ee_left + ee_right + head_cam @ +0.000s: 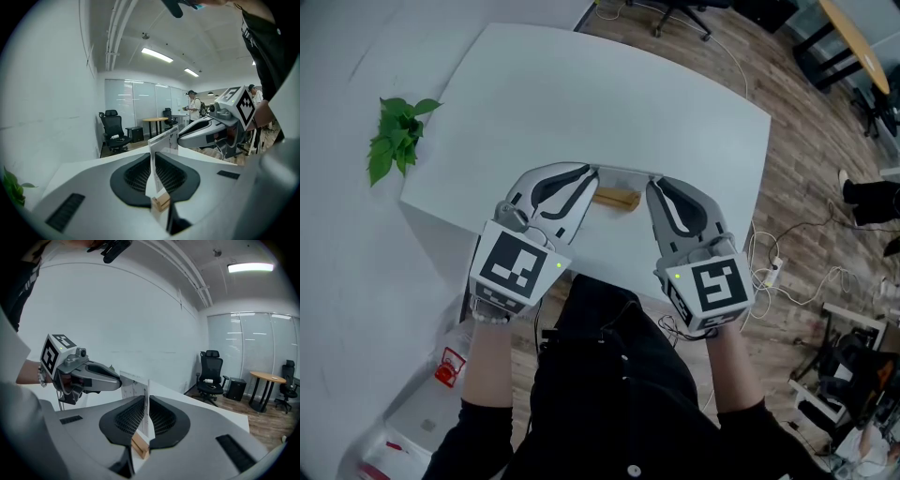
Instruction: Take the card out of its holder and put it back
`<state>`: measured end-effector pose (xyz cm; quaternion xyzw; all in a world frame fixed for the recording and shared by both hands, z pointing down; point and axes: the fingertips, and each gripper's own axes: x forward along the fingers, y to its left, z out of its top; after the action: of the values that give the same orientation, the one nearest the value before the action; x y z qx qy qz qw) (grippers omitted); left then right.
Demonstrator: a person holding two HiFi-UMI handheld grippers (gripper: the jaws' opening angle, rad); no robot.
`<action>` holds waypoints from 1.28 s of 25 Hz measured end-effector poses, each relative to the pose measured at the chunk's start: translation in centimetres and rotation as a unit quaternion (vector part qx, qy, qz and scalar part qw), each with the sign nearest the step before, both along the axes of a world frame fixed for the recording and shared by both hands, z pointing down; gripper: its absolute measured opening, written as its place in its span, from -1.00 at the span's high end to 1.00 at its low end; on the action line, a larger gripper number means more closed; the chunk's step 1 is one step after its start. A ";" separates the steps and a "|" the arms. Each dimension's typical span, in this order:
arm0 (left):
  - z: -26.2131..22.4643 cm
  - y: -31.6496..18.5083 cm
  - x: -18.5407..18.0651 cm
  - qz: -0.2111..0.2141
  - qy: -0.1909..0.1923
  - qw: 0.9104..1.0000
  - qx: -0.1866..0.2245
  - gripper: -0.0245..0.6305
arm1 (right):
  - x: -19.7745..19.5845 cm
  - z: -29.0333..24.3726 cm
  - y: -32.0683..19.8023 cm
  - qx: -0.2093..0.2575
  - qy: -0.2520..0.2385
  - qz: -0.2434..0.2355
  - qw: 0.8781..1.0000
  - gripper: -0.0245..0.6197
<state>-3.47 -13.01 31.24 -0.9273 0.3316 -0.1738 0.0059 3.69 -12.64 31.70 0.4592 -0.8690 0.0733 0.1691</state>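
Plant (398,136) left of tabletop (581,94). L tongs (152,161) shut tight on card (165,139), left end. Card upright in the middle, near front edge. Wood holder (615,199) just under it; in slot or not, can't tell. R tongs (144,409) pinching card's right end. Tips of both lean in twd each other.

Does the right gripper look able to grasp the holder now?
Probably not. The right gripper is shut on the card, whose other end the left gripper pinches. The holder lies just under its jaws with nothing between, but the jaws are taken.
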 end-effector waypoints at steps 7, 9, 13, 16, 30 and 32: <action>1.8 -0.5 0.4 0.008 -0.005 1.000 -0.018 0.80 | 0.6 2.1 -0.3 -0.019 0.006 0.005 1.000 0.73; 2.2 -0.6 0.7 0.011 -0.008 1.000 -0.021 0.80 | 0.8 2.3 -0.4 -0.023 0.004 0.006 1.000 0.73; 3.4 -0.9 0.5 0.014 -0.009 0.999 -0.031 0.80 | 0.8 3.6 -0.7 -0.031 0.008 0.008 0.999 0.73; 4.3 -1.2 0.2 0.014 -0.009 0.999 -0.038 0.80 | 0.5 4.4 -0.9 -0.036 0.009 0.009 0.999 0.73; 5.9 -1.8 0.2 0.019 -0.014 0.998 -0.053 0.80 | 0.5 5.9 -1.2 -0.052 0.009 0.014 0.999 0.73; 5.9 -2.0 0.2 0.020 -0.014 0.998 -0.053 0.80 | 0.5 6.0 -1.3 -0.053 0.010 0.015 0.998 0.73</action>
<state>-3.25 -14.98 37.14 -0.9302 0.3034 -0.2035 -0.0353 4.20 -13.94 37.67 0.4636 -0.8550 0.1171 0.2009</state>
